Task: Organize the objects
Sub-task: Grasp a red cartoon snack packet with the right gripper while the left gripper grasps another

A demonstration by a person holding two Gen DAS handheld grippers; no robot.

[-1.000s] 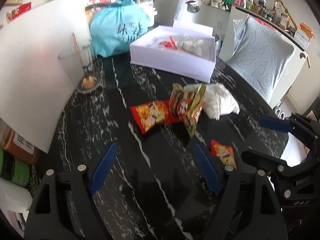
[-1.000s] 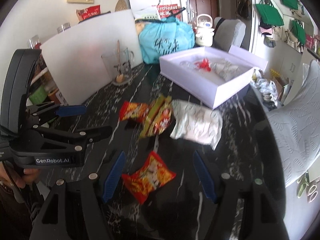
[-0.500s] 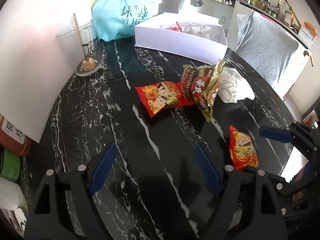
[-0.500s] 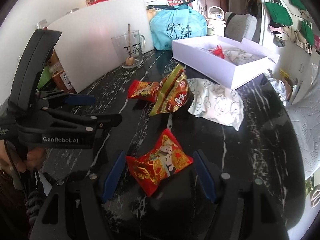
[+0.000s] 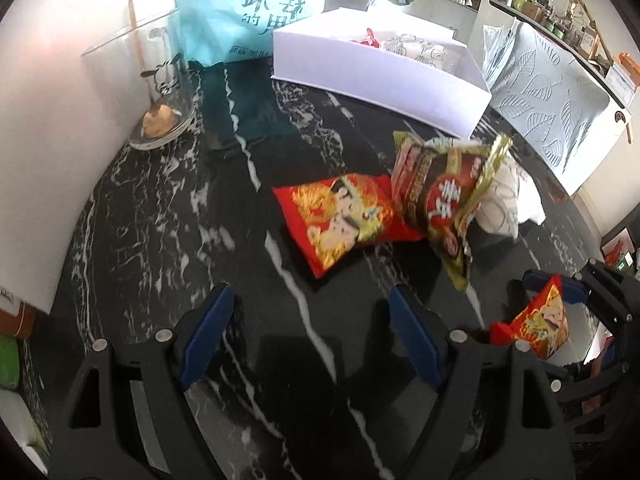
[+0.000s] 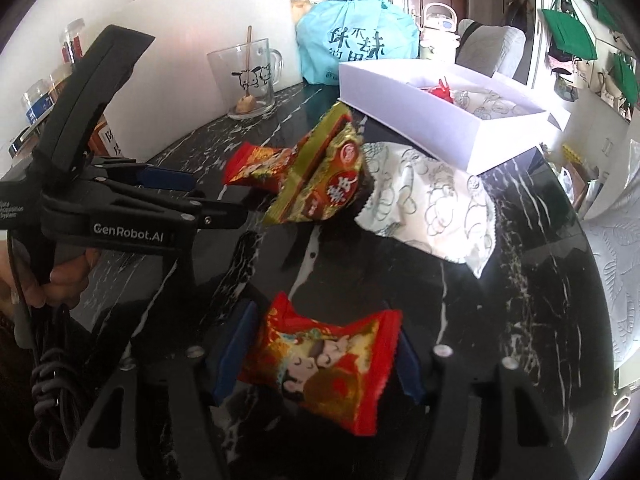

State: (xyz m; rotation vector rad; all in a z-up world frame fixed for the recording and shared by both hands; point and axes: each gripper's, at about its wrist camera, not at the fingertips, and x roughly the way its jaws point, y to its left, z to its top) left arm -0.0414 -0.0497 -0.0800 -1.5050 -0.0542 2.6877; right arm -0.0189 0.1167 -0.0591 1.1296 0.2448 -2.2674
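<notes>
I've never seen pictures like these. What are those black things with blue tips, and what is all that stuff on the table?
Those are tongs. A person holds one pair in each hand, and each pair carries a little camera looking along its tips. One picture is from the left tongs, the other from the right tongs. On the black marble table lie snack packets and a white box, with a glass mug and a blue bag behind. The right tongs are closing around a red snack packet. The left tongs are open and hold nothing.
</notes>
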